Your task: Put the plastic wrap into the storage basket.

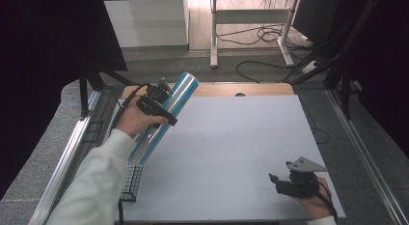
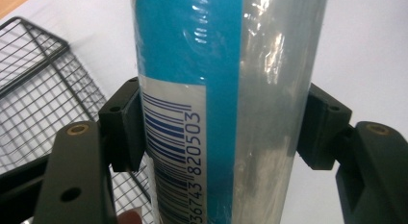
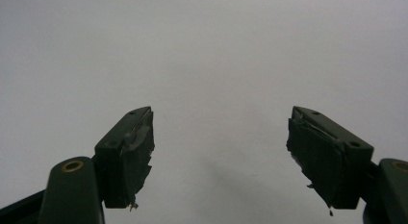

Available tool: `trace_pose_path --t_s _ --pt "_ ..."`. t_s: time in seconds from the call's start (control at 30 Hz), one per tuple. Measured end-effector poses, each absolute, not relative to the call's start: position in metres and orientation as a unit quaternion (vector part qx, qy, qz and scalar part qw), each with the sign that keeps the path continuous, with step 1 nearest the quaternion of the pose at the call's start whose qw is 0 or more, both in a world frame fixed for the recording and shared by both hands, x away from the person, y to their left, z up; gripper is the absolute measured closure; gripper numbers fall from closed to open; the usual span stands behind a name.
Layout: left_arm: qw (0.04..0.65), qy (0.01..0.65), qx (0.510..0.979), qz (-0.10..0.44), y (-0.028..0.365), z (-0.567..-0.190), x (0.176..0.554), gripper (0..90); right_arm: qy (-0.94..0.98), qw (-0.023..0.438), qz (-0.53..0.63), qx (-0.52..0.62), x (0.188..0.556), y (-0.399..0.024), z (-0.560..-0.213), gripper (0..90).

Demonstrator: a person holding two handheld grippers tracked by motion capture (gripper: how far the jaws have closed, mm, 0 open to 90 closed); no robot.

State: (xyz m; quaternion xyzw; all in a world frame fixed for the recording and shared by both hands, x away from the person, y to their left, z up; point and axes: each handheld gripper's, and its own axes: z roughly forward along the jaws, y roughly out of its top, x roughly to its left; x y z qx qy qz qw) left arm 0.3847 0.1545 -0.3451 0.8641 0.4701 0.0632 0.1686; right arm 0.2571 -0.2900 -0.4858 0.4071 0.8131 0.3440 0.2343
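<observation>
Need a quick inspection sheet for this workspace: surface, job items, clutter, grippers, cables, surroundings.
Surface: white table, bare in the middle.
Job's things: blue-and-clear roll, barcode label, lifted and tilted over the table's left edge.
Clutter: wire basket at the left edge.
Grippers: left gripper shut on the roll; right gripper open over the table, holding nothing.
Cables: loose cables on the floor beyond the table.
Surroundings: desk frame, black curtains.

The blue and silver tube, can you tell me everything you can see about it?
The tube is a long round roll, bright blue along one side and shiny silver-grey along the other, wrapped in glossy clear film. A white barcode label with digits sits on it. The left gripper clamps it on both sides, holding it tilted above the table's left edge, over a black wire basket.
</observation>
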Motion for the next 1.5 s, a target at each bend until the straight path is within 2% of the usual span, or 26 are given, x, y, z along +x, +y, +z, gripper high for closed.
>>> trace_pose_path --t_s 0.23,0.9,1.5 --pt "0.167 0.486 0.855 0.067 0.173 -0.342 0.382 31.7 0.812 0.238 0.341 0.409 0.258 -0.290 -0.486 24.6" --pt "0.141 0.545 0.825 0.060 0.231 -0.371 0.382 31.7 0.813 0.240 0.338 0.408 0.258 -0.289 -0.487 24.6" --pt "0.126 0.574 0.807 0.053 0.265 -0.389 0.375 31.7 0.814 0.242 0.338 0.406 0.257 -0.287 -0.487 24.5"
